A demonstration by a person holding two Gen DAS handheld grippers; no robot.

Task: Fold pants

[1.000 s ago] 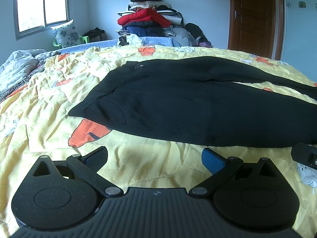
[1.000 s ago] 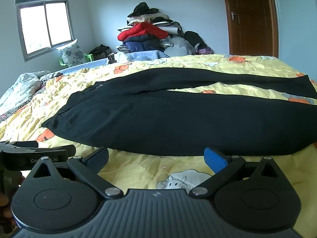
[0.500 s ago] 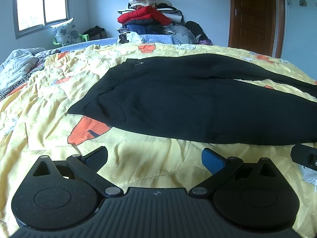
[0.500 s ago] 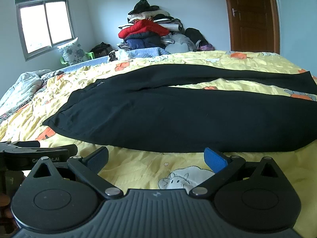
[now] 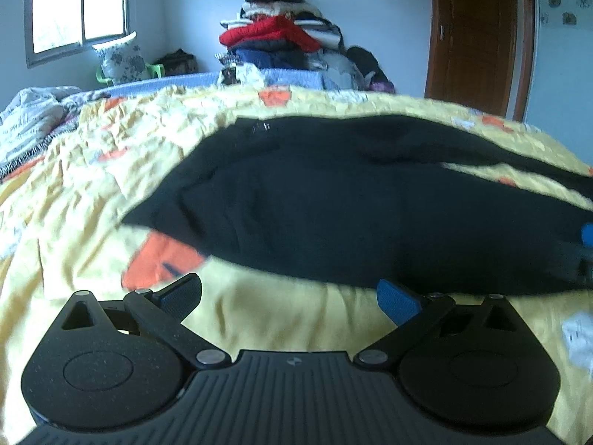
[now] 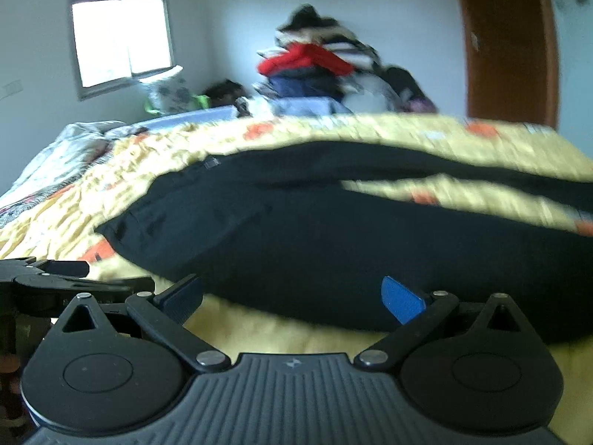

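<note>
Nearest in each wrist view is the gripper's own body. The left gripper (image 5: pixel 289 298) is held with its fingers spread wide and nothing between them; its right blue pad (image 5: pixel 398 306) sits at the near hem line of the pants (image 5: pixel 352 215), though contact cannot be confirmed through the blur. The right gripper (image 6: pixel 292 298) is likewise spread wide and empty, its right pad (image 6: pixel 402 298) overlapping the near edge of the pants (image 6: pixel 333 244) in view. The left gripper is also seen at the left edge of the right wrist view (image 6: pixel 66 283), just beside the right one.

The pants are laid flat on the yellow quilt (image 5: pixel 92 170), directly ahead of both sets of fingers. The long axis runs left to right across the view: the waistband lies to the left, and the two legs extend to the right, separated by a strip of quilt. The left gripper is judged nearer the waist end, the right gripper nearer the leg portion. The near leg edge is therefore presented broadside to both grippers, and a short forward advance is judged sufficient for a pinch on it.

Nothing is seen lying between the fingers and the cloth. Beyond the far edge of the bed, a pile of clothes (image 5: pixel 281 44) is stacked against the wall, with a window (image 5: pixel 78 7) to the far left and a wooden door (image 5: pixel 478 33) to the far right, all well apart from the work.
</note>
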